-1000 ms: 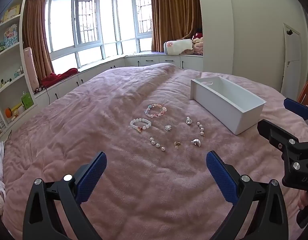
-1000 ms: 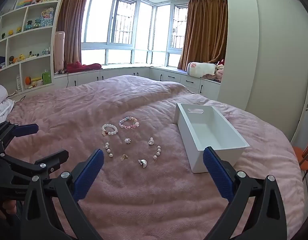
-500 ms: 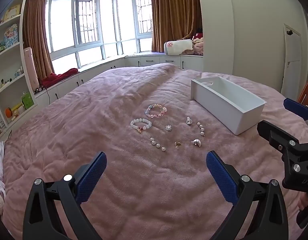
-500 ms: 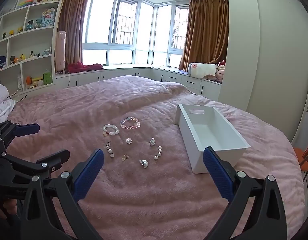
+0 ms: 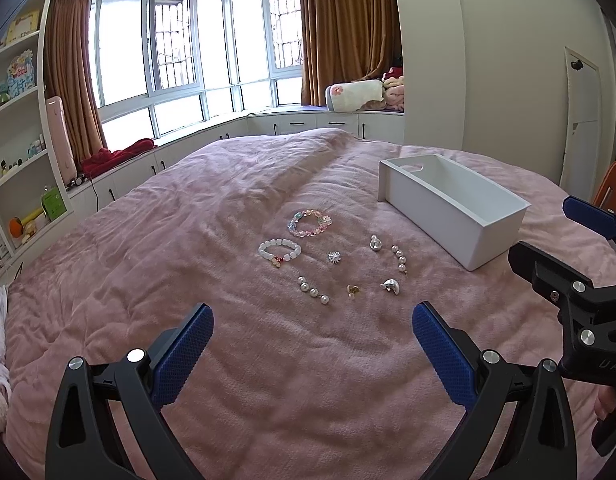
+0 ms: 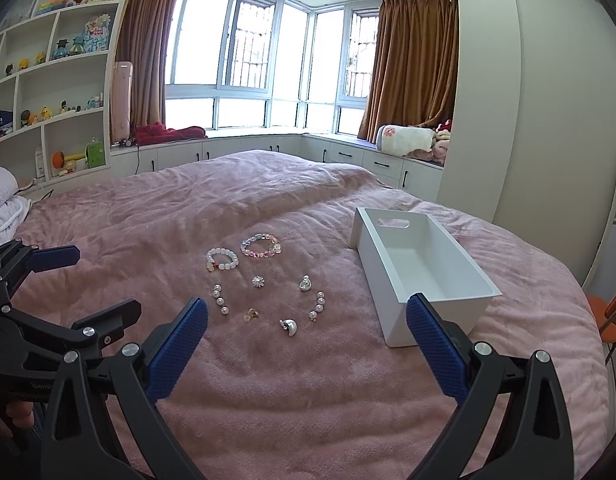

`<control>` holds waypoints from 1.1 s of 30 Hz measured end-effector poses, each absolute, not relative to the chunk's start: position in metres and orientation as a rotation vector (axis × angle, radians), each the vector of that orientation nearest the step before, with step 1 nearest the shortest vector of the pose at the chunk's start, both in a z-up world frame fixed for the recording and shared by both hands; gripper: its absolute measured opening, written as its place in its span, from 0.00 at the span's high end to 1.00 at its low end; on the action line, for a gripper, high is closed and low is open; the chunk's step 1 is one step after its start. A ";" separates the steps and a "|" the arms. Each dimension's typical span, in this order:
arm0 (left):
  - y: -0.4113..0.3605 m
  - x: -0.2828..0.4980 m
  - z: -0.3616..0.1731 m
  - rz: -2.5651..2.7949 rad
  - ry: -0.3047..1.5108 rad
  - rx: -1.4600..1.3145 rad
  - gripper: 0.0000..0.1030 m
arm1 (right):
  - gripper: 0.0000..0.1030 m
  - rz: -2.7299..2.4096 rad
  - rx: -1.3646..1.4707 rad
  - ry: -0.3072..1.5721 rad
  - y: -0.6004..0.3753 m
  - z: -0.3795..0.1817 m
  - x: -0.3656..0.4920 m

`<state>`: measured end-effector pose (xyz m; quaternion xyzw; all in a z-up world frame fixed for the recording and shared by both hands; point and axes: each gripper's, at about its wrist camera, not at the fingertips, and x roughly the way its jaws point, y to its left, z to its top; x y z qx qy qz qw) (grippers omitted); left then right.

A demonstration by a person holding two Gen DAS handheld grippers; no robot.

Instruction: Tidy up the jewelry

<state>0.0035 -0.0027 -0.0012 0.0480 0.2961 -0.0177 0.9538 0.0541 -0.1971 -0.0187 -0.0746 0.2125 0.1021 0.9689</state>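
Both grippers are hanging above the near part of the bed, jaws spread wide and holding nothing. Ahead of the left gripper (image 5: 312, 330) the jewelry is lying loose on the pink blanket (image 5: 147, 280), and the right gripper (image 6: 306, 322) is facing the same cluster from the other side, with the white box (image 6: 424, 276) just ahead of its right finger.

Nothing is sitting in the box as far as its visible interior shows, so the sorting is judged to be at its very start. Every piece is waiting on the blanket:

- Farthest from the grippers, the pastel bead bracelet (image 5: 310, 223) and the white bead bracelet (image 5: 279, 250) are lying side by side, close but apart.
- Between them and the grippers, a small sparkly flower piece (image 5: 334, 257) is sitting in the middle of the cluster.
- Toward the box, a silver pearl-topped earring (image 5: 375, 243) and a curved pearl string (image 5: 399, 258) are lying near each other.
- Nearest the left gripper, a second pearl string (image 5: 312, 290), a tiny gold piece (image 5: 352, 289) and a silver drop earring (image 5: 391, 286) are forming the closest row.

All of them are lying to the left of the box, well clear of its wall. What is left, then, is judged to be the whole job: picking up each piece and carrying it over to the box.
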 end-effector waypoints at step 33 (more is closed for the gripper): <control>-0.005 0.003 0.002 -0.042 0.595 0.098 0.02 | 0.05 0.203 -0.133 0.434 -0.200 -0.017 0.056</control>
